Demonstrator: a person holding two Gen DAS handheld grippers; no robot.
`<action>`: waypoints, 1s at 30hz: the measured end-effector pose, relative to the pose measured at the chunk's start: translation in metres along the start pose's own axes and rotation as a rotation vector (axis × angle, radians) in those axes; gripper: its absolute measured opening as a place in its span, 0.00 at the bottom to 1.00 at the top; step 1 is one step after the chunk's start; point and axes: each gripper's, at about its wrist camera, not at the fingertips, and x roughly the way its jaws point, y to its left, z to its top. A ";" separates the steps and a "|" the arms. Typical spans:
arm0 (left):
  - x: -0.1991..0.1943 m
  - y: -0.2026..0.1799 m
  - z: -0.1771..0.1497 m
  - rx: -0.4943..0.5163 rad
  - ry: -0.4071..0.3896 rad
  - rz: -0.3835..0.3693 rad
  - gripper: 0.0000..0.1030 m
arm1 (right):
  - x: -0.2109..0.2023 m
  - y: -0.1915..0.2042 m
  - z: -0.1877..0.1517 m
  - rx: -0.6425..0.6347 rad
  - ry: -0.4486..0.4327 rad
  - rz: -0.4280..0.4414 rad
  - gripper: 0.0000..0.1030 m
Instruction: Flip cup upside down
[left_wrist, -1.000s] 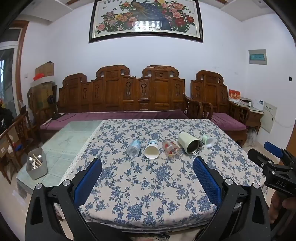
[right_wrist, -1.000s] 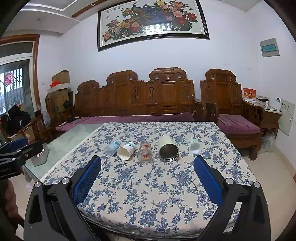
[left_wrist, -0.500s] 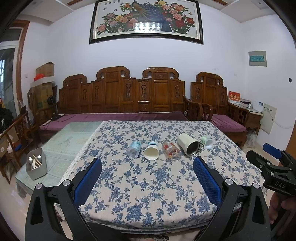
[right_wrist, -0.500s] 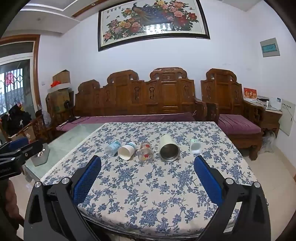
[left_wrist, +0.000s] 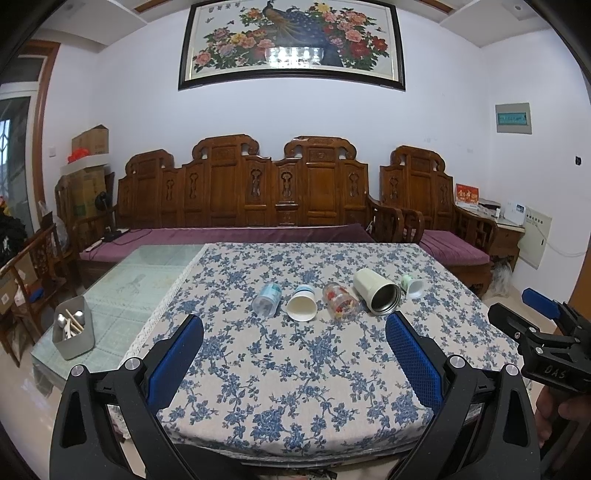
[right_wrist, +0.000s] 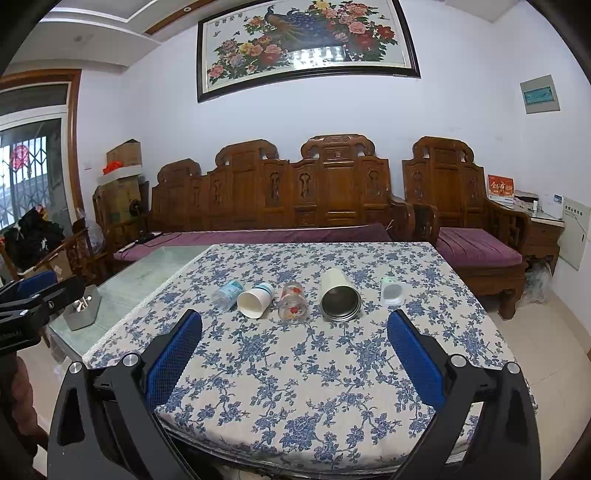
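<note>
Small drift from the left gripper. In its view the paper cup and its neighbours sit a shade lower on the tablecloth than a second ago, and so does the painting. It has tipped up or eased back; the fisheye won't say which. At the frame edge, the right gripper has sunk slightly too.

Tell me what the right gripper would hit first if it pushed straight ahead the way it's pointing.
Probably the clear glass with red flower prints, lying on its side roughly centred between the open right gripper's fingers. The cream steel-lined tumbler lies just right of that line. Depth is uncertain in this fisheye view.
</note>
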 end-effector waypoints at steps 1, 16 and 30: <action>-0.001 0.000 0.000 0.000 -0.002 0.000 0.92 | 0.000 0.000 0.000 0.000 -0.001 0.000 0.98; -0.003 -0.003 -0.001 0.001 -0.012 -0.002 0.92 | -0.007 0.004 0.003 0.002 -0.004 0.008 0.98; -0.004 -0.003 -0.002 0.001 -0.012 -0.001 0.92 | -0.007 0.003 0.004 0.003 -0.006 0.009 0.98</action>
